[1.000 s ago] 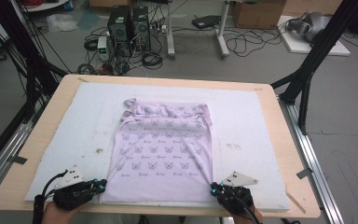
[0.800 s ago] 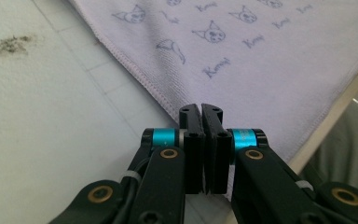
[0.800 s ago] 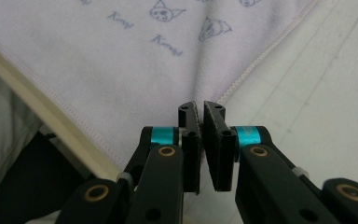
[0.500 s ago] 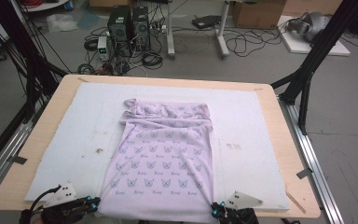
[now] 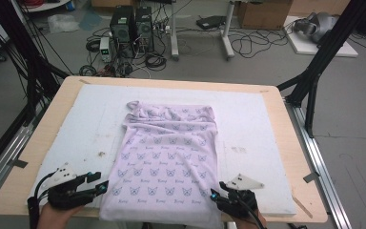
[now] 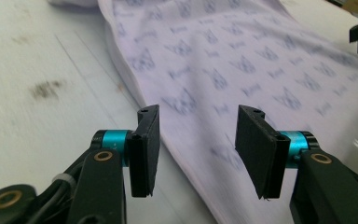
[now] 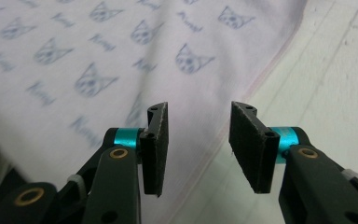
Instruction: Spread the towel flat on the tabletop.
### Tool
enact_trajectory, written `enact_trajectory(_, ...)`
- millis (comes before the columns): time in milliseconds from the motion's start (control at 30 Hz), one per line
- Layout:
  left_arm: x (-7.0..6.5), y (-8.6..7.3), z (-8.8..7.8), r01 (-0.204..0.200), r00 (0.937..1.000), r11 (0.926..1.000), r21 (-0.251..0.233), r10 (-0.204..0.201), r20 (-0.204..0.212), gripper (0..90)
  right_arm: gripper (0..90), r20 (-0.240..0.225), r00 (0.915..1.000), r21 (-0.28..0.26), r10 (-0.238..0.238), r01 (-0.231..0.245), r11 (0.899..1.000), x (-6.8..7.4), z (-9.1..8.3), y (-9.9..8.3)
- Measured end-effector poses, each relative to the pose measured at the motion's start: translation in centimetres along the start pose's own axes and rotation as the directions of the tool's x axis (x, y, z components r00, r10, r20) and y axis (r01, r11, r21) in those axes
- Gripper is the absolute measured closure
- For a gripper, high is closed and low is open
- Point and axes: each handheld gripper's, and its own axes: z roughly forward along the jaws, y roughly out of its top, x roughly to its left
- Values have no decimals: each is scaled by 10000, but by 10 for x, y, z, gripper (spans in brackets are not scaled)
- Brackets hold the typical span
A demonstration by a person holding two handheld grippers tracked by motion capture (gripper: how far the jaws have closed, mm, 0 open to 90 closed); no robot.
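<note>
A pale lilac garment (image 5: 164, 157) printed with small cat faces lies flat on the white pad (image 5: 262, 129) that covers the wooden worktop (image 5: 293, 143), stretched lengthwise from a bunched, wrinkled far end near the middle of the pad to a near hem that reaches the near edge of the worktop. The left claw (image 5: 102, 187) sits low at the near left corner of the cloth, just beside its left edge, held in a hand (image 5: 52, 217) that comes in from the bottom of the high view; its jaws have just been opening and now stand spread, and in the left gripper view (image 6: 196, 135) the garment's left edge runs on the pad beneath the gap between them with neither pad pressing on it. The right claw (image 5: 217, 193) sits at the near right corner of the cloth, just beside its right edge; its jaws too have just been opening and stand apart, and in the right gripper view (image 7: 198, 142) the pink-trimmed hem crosses under the gap without being pinched. The two claws are well apart, one at each near corner of the garment. Beyond the far edge of the worktop, computer towers (image 5: 131, 26) and loose cables (image 5: 248, 45) lie on the floor.
</note>
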Motion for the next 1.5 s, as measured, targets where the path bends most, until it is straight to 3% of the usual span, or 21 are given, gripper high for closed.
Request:
enact_trajectory(167, 5, 4, 26, 183, 9998, 9987, 467, -180, -81, 491, 595, 78, 10000, 290, 40, -42, 9996, -5, 21, 9)
enact_trajectory(267, 1, 1, 41, 130, 9999, 9960, 881, -136, 64, 492, 692, 155, 9999, 378, -21, 15, 9993, -8, 21, 10)
enact_trajectory(333, -6, -2, 45, -341, 9994, 9953, 903, 342, 5, 517, 811, 116, 9999, 363, 15, -19, 9993, -12, 19, 9)
enact_trajectory(400, -12, -3, 46, -923, 9948, 9904, 1027, 962, -343, 604, 857, 27, 10000, 376, 48, -49, 9993, -15, 17, 8)
enact_trajectory(433, -14, -4, 45, -1107, 9919, 9881, 1069, 1166, -511, 717, 864, 13, 10000, 395, 2, -2, 9992, -14, 17, 7)
enact_trajectory(467, -13, -4, 44, -1051, 9926, 9886, 1079, 1108, -486, 832, 866, 29, 9999, 407, -99, 98, 9991, -14, 16, 7)
enact_trajectory(500, -13, -4, 43, -962, 9937, 9890, 1122, 1019, -466, 876, 869, 5, 10000, 438, -96, 96, 9990, -13, 16, 8)
enact_trajectory(633, -14, -5, 35, -704, 9961, 9883, 1350, 769, -432, 886, 873, -284, 9996, 428, -47, 60, 9991, -13, 11, 4)
enact_trajectory(800, -16, -10, 18, -517, 9985, 9873, 1504, 536, -83, 887, 874, -533, 9985, 441, -157, 181, 9989, -7, -1, -3)
enact_trajectory(933, -21, -13, 2, -496, 9987, 9870, 1531, 467, 225, 887, 875, -732, 9972, 377, -168, 196, 9991, -3, -13, -9)
enact_trajectory(1133, -31, -21, -22, -727, 9939, 9844, 1600, 581, 941, 887, 875, -1490, 9880, 484, -401, 477, 9977, 9, -37, -20)
enact_trajectory(1233, -30, -23, -25, -706, 9941, 9877, 1394, 581, 916, 829, 858, -1374, 9899, 405, -351, 411, 9983, 12, -45, -23)
enact_trajectory(1300, -24, -21, -20, -182, 9976, 9904, 1373, 89, 680, 588, 790, -1149, 9932, 411, -180, 229, 9989, 8, -42, -21)
enact_trajectory(1500, -8, -3, -2, 2, 9998, 9986, 521, -12, 191, 501, 649, -648, 9979, 219, 13, 1, 9998, -2, -15, -6)
